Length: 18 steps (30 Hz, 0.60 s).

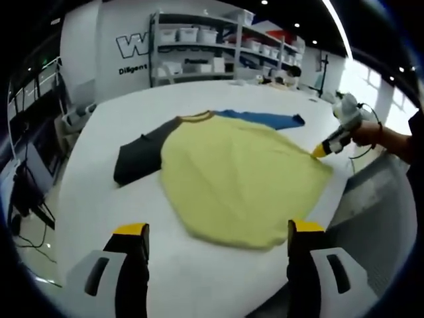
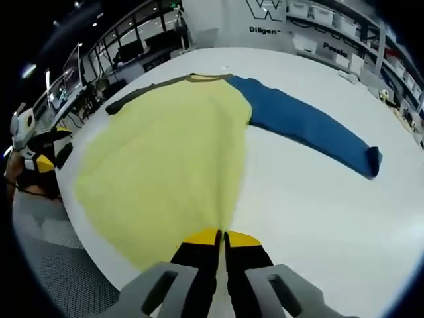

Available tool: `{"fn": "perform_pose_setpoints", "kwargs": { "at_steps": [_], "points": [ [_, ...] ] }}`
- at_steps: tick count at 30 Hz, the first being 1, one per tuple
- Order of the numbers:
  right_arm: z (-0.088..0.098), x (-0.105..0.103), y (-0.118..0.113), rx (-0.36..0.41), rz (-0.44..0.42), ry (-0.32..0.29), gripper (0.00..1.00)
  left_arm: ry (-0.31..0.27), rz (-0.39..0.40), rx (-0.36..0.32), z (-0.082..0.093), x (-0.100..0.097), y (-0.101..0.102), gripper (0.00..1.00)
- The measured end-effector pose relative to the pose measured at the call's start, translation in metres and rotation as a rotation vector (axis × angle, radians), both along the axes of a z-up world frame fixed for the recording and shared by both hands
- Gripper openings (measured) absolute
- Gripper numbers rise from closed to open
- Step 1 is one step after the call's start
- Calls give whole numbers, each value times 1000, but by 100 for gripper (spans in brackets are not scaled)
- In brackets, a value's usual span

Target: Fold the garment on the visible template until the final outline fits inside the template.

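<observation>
Yellow-tipped jaws of the right gripper [image 2: 221, 240] sit pressed together in the right gripper view, pinching the bottom edge of the shirt [image 2: 169, 156]. That cloth rises into a soft ridge running up from the pinch.

Over in the left gripper view, the left gripper [image 1: 218, 248] has its jaws spread wide with nothing between them. It hangs just off the near hem of the shirt [image 1: 238, 179].

The shirt lies spread out on the big white bench [image 2: 311, 192]. Its body is pale yellow, soft and a bit wrinkly, with a round bottom edge. One sleeve [image 2: 308, 126] is bright blue and stretches out long and flat. The other sleeve [image 1: 138, 158] is dark grey and lies bunched a little. The neck has a thin brownish band. I cannot see any marked outline on the bench.

What could go wrong, I think: only one side is held, so a pull could drag the whole shirt along the smooth bench instead of folding it. The thin cloth could also slip out of the pinch. The hem is near the bench edge, so it could slide off.
</observation>
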State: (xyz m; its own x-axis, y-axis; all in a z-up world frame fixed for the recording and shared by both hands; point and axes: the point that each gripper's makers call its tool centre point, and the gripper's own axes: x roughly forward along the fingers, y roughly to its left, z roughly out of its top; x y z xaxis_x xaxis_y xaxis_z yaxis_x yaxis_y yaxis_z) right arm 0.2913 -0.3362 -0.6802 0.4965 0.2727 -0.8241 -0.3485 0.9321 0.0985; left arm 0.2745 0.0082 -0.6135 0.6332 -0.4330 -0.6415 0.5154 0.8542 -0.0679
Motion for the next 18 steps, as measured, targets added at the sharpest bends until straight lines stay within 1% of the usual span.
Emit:
{"fn": "perform_pose_setpoints", "kwargs": {
  "at_steps": [8,10,11,12,13,16,18],
  "points": [
    [0,0,1,25,4,-10,0,39,1,-1,-14,0,4,83],
    [3,0,2,36,-2,-21,6,45,1,1,-17,0,5,83],
    [8,3,2,45,-3,-45,11,51,-1,2,-19,0,5,83],
    [11,4,3,48,-3,-55,16,54,-5,2,-21,1,4,83],
    [14,5,3,53,-8,-66,19,58,-10,2,-23,2,3,83],
    [27,9,6,87,-12,-109,25,65,-25,8,-28,5,2,82],
    [33,8,8,99,-3,-121,29,73,-35,5,-32,8,1,80]
  ]
}}
